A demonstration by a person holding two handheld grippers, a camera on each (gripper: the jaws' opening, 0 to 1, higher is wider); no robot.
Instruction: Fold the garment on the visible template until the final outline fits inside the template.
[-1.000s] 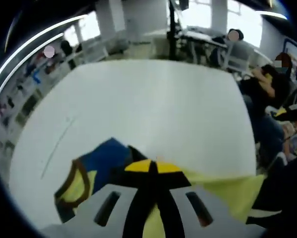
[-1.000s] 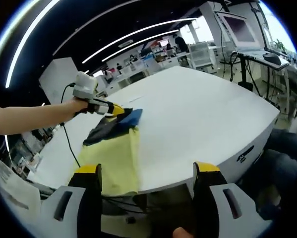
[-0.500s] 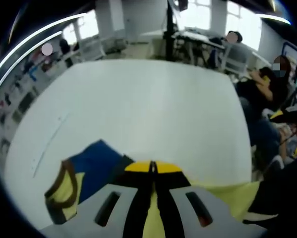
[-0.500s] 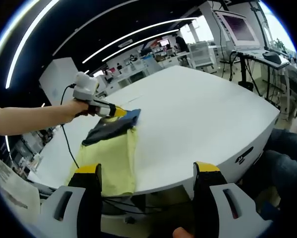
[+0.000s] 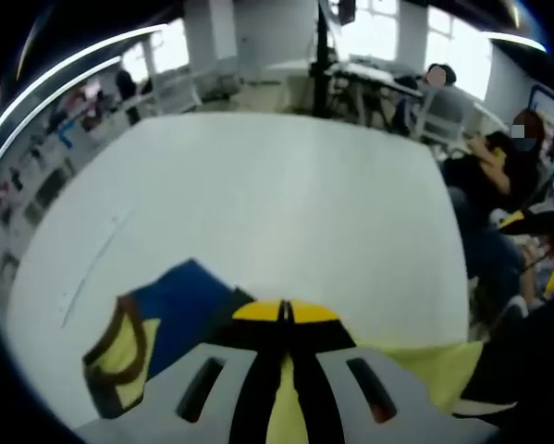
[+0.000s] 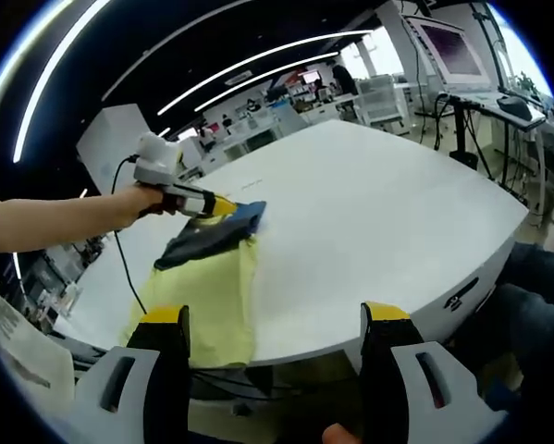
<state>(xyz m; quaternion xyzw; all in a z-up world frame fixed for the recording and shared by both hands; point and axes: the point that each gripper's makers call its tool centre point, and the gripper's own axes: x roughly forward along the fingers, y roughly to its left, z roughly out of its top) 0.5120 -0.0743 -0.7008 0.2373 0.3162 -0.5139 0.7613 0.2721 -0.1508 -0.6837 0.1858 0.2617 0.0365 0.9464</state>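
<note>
On the white bench (image 6: pixel 369 213), your left tool (image 6: pixel 216 205) is pinched shut on the yellow-and-blue garment (image 6: pixel 207 291) at its far end, its length trailing toward your right tool (image 6: pixel 274 319), which hangs wide, holding nothing.

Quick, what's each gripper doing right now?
Left gripper: shut on the garment.
Right gripper: open, holding nothing.
</note>
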